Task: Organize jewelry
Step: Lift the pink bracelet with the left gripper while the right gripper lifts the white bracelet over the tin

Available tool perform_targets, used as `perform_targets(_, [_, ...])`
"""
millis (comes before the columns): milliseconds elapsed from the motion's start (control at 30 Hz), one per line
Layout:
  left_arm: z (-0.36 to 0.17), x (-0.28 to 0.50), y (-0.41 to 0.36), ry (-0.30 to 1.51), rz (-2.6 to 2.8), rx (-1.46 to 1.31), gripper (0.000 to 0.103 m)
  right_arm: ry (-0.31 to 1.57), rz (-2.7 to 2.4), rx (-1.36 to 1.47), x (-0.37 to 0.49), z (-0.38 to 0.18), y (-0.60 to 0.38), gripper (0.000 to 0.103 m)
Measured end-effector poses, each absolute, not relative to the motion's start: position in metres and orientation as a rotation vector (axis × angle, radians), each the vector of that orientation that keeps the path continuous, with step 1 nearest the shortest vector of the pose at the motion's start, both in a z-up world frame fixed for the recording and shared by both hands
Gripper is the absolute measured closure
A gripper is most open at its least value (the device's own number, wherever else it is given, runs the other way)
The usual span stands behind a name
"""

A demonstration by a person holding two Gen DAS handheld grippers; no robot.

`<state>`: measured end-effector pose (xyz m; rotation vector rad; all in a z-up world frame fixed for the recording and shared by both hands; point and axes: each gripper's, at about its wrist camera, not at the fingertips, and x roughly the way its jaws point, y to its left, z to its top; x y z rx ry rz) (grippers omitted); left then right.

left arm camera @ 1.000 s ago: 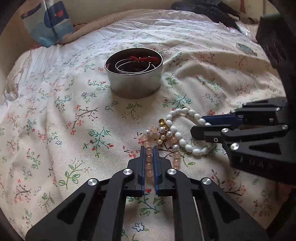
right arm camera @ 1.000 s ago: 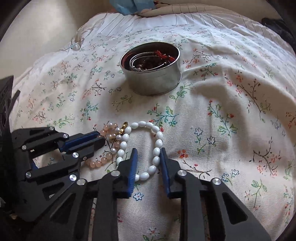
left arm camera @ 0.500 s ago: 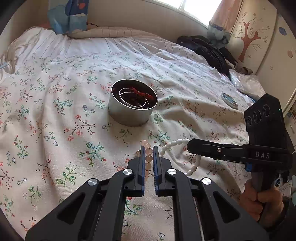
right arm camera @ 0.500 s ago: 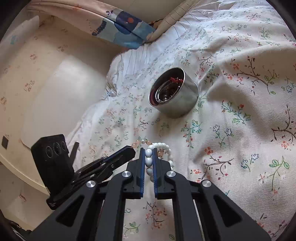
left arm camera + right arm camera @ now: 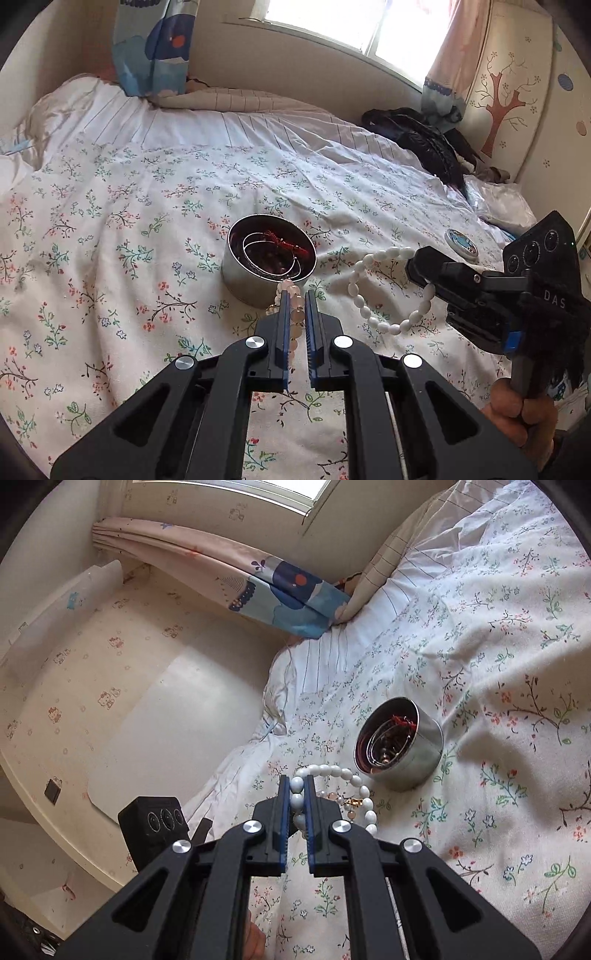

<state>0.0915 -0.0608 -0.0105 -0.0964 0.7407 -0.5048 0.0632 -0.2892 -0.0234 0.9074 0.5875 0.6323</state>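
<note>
Both bracelets are off the bedspread point(image 5: 110, 206), each pinched in its own tool, presumably so they come apart before going into the tin point(image 5: 271, 264). The left gripper point(image 5: 295, 314) is clamped on the pink bead bracelet point(image 5: 295, 317), held just in front of the tin. The right gripper point(image 5: 296, 801) is closed on the white bead bracelet point(image 5: 332, 771), whose loop hangs to the right of the tin in the left view. Near the tin, the strands look close together, perhaps tangled. Wire hoops and a red cord already sit in the tin.
</note>
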Motion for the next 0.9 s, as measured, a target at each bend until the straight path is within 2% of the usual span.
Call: perform_targets(900, [-0.005,0.136,-0.088,0.695,-0.492,-0.106,0.096,0.562,0.589,0.894,0.113,-0.024,-0.292,0.094])
